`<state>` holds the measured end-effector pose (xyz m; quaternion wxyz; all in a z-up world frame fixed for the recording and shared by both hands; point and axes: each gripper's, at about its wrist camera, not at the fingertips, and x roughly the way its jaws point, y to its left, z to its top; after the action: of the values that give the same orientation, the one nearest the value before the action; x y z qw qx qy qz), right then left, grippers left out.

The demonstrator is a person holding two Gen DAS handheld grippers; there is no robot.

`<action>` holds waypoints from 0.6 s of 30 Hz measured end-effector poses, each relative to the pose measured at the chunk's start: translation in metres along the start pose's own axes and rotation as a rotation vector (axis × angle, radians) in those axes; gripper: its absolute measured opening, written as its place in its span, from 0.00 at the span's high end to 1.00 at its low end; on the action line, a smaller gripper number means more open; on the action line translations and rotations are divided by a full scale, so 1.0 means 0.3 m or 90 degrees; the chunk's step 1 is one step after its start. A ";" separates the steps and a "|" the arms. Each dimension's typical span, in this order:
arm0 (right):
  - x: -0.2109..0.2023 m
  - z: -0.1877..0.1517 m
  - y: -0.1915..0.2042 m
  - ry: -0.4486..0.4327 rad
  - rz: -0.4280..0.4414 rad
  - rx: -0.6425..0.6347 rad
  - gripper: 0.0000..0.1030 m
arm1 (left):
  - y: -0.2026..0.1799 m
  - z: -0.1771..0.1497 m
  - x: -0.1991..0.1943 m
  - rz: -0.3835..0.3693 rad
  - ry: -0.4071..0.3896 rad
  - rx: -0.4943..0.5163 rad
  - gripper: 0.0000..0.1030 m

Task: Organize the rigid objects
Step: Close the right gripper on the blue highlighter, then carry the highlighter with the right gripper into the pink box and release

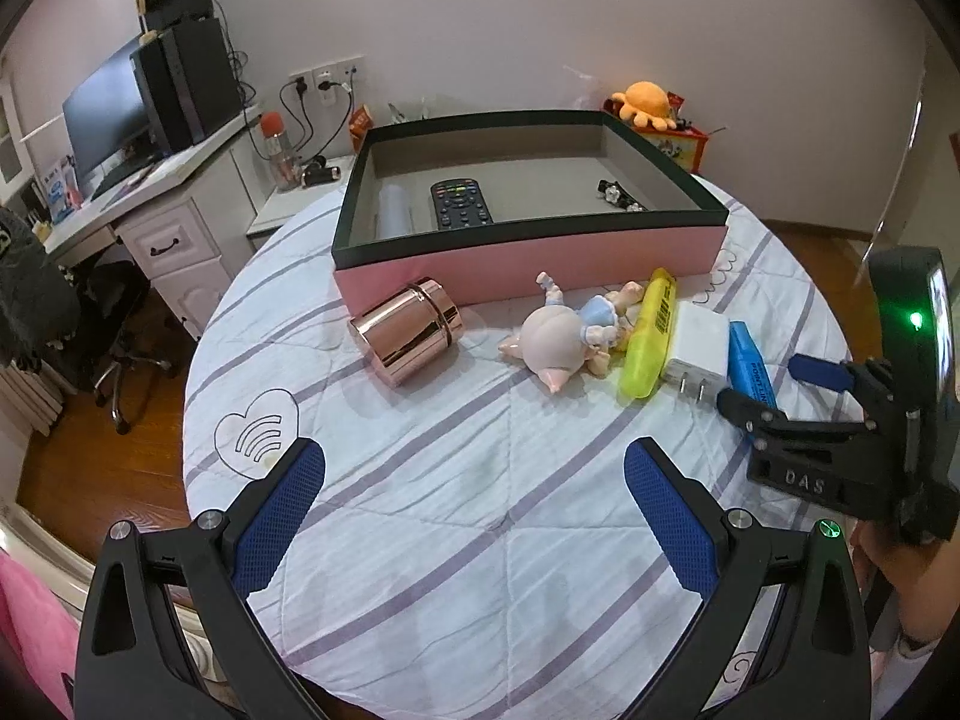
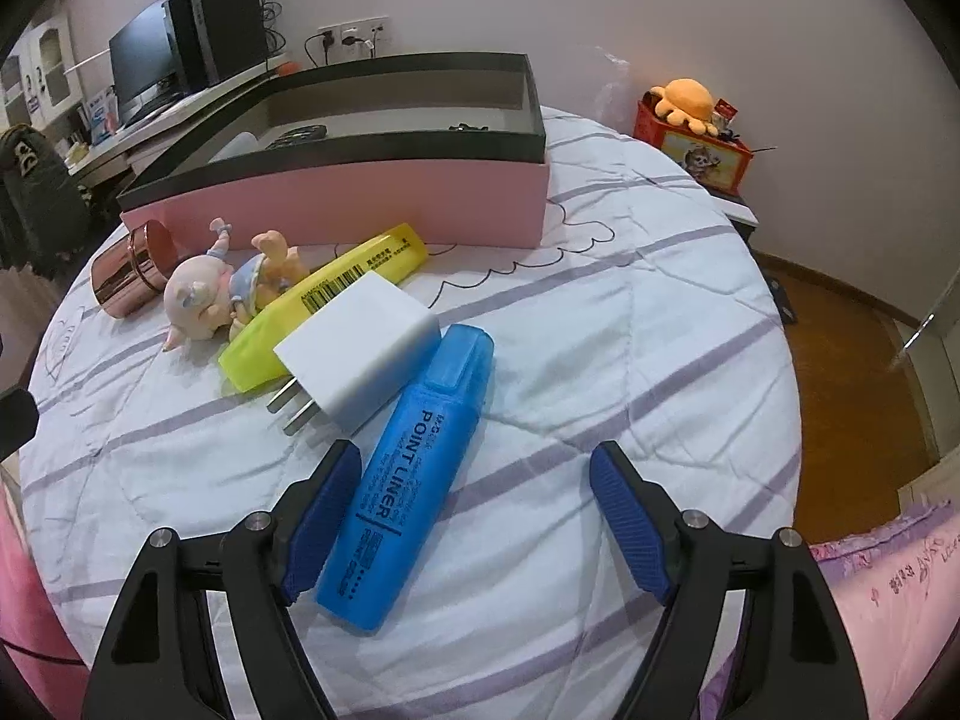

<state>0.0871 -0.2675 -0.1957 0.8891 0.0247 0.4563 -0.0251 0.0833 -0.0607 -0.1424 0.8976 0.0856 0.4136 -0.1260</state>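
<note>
Blue-padded fingers of my right gripper (image 2: 474,516) stand wide apart over the striped tablecloth (image 2: 600,312), gripping nothing; the blue highlighter (image 2: 408,480), printed POINT LINER, lies flat between them with its butt end close beside the left finger. Just beyond it sits a white plug-in charger (image 2: 360,351), prongs toward me, its far side lying over the yellow highlighter (image 2: 324,309) and its near side touching the blue one's cap end. Left of these a pig figurine (image 2: 225,294) lies on its side against the yellow highlighter, and further left a rose-gold metal canister (image 2: 129,276) lies tipped over.

From the left wrist view, my left gripper (image 1: 474,516) is likewise spread open and empty above bare cloth, well apart from the objects. Behind the row stands a shallow pink box (image 1: 528,252) with a dark rim — inside it a black remote control (image 1: 459,204), a pale cylinder (image 1: 394,213) just to its left, and a small dark item in the far right corner that I cannot identify. An orange plush toy (image 1: 645,102) sits on a red box beyond the table — off the cloth.
</note>
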 end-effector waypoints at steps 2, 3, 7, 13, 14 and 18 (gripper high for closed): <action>0.005 0.015 -0.001 -0.002 0.001 0.000 0.35 | 0.000 0.001 0.002 0.002 0.002 0.000 0.02; 0.009 0.023 0.000 -0.002 0.004 -0.002 0.40 | -0.001 0.000 0.001 0.001 0.002 0.001 0.02; 0.012 0.039 -0.023 -0.001 0.023 -0.004 0.66 | 0.005 0.005 0.004 0.004 0.003 -0.001 0.02; -0.010 0.038 -0.058 -0.004 0.062 0.010 0.74 | 0.016 0.020 0.003 -0.004 -0.008 -0.013 0.02; -0.016 0.036 -0.058 -0.003 0.065 0.010 0.74 | 0.017 0.025 0.003 -0.006 -0.010 -0.015 0.02; -0.065 0.051 -0.045 -0.027 0.071 0.000 0.74 | 0.027 0.045 0.004 -0.004 -0.019 -0.021 0.02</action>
<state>0.0873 -0.2816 -0.1713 0.8987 0.0497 0.4352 0.0236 0.0962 -0.0566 -0.1343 0.9045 0.0676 0.4026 -0.1235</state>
